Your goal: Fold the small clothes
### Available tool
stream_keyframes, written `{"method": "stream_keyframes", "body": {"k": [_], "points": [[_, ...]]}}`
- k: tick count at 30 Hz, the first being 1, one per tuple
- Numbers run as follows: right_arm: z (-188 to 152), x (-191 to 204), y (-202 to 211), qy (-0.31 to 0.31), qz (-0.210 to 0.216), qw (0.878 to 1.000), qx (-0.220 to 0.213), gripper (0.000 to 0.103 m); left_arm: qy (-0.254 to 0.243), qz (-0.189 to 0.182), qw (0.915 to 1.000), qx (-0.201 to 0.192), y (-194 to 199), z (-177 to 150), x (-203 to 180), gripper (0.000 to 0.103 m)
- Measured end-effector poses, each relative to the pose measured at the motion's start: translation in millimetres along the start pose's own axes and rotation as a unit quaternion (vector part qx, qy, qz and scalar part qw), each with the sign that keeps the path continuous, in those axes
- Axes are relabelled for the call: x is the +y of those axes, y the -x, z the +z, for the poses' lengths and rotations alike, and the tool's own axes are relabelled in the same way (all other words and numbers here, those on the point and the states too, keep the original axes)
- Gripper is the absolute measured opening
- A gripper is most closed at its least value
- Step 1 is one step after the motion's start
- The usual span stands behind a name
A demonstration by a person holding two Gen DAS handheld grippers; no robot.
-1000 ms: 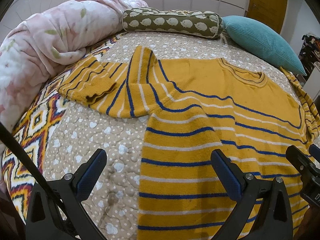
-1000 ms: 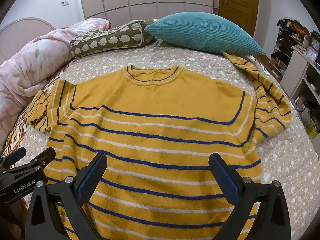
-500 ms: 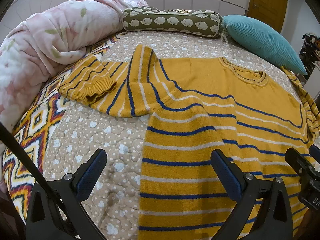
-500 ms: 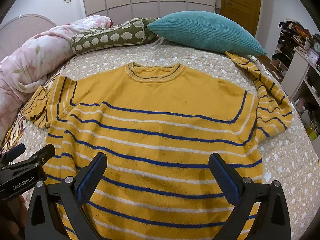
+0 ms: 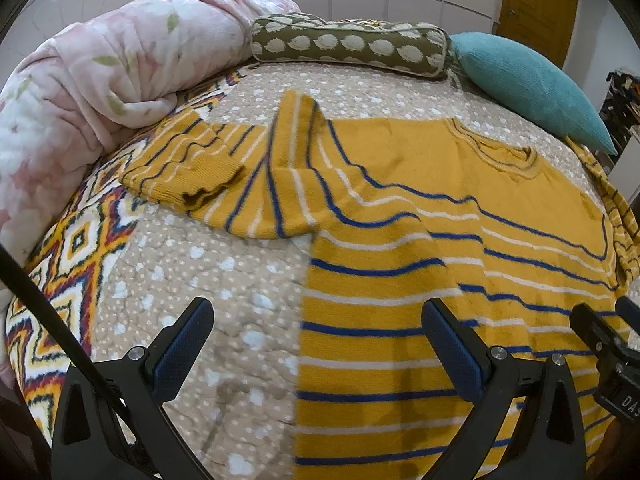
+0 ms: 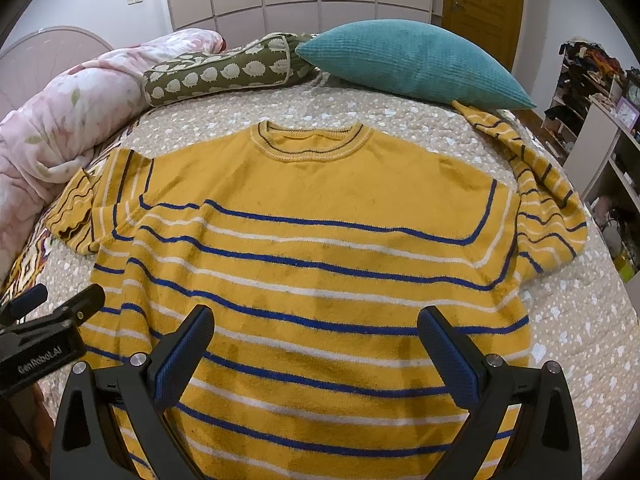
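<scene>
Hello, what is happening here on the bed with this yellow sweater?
A person is about to fold a yellow striped sweater that lies face up on the bed. The left gripper hangs over the sweater's left edge and the right gripper over its lower middle, both with jaws open and holding nothing. One sleeve is already doubled back on the left; the other sleeve stretches toward the teal pillow. No fold of the body has been made yet.

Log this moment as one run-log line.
left hand-held gripper open | right hand-held gripper open | striped sweater flat on bed, unheld | left sleeve doubled over
</scene>
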State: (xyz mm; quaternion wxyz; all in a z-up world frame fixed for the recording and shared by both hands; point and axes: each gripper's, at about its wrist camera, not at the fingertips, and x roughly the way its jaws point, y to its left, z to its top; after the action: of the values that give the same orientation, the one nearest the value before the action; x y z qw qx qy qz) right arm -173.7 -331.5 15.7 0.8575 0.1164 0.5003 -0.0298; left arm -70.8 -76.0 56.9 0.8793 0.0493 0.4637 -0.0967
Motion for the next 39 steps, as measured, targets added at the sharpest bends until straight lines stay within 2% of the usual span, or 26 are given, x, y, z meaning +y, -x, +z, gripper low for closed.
{"method": "stream_keyframes", "body": {"k": [4,7,11,13,18,23,25,26,27,29,30,33,36,39], "points": [[0,3,-2,0.005,0.007,1.0,0.002,0.103,0.022,-0.003,0.9998,-0.004,-2,13,33,0.103],[1,4,2,0.002,0.019,1.0,-0.008,0.103,0.036,0.016,0.9991,-0.016,-3,27,66,0.103],[5,11,10,0.007,0.061,0.998,-0.016,0.102,0.037,0.042,0.9983,-0.016,-13,42,101,0.103],[8,22,10,0.026,0.082,0.996,-0.011,0.101,0.036,0.05,0.998,-0.014,-22,48,110,0.103],[6,39,8,0.047,0.086,0.995,-0.009,0.099,0.017,0.067,0.9976,0.002,-51,60,115,0.098],[4,35,-2,0.045,0.084,0.995,0.008,0.099,-0.006,0.081,0.9966,0.014,-76,67,109,0.081],[3,31,-2,0.038,0.087,0.995,0.012,0.099,-0.004,0.072,0.9971,0.023,-84,70,110,0.065],[3,30,-3,0.035,0.088,0.995,0.013,0.099,0.003,0.061,0.9978,0.025,-86,72,112,0.061],[4,29,-3,0.034,0.089,0.995,0.014,0.099,0.006,0.06,0.9978,0.025,-85,74,112,0.053],[3,29,-4,0.034,0.09,0.995,0.014,0.099,0.003,0.062,0.9979,0.019,-84,76,111,0.029],[3,29,-5,0.034,0.09,0.995,0.015,0.099,0.001,0.051,0.9984,0.022,-83,77,110,0.006],[4,26,-7,0.031,0.09,0.995,0.017,0.099,0.022,0.019,0.9992,0.028,-73,80,115,0.006],[5,17,-6,0.018,0.086,0.996,0.013,0.099,0.023,-0.007,0.9997,0.008,-50,85,115,0.006],[6,9,-6,0.003,0.087,0.996,0.015,0.099,0.018,-0.017,0.9997,-0.005,-32,90,110,0.006]]}}
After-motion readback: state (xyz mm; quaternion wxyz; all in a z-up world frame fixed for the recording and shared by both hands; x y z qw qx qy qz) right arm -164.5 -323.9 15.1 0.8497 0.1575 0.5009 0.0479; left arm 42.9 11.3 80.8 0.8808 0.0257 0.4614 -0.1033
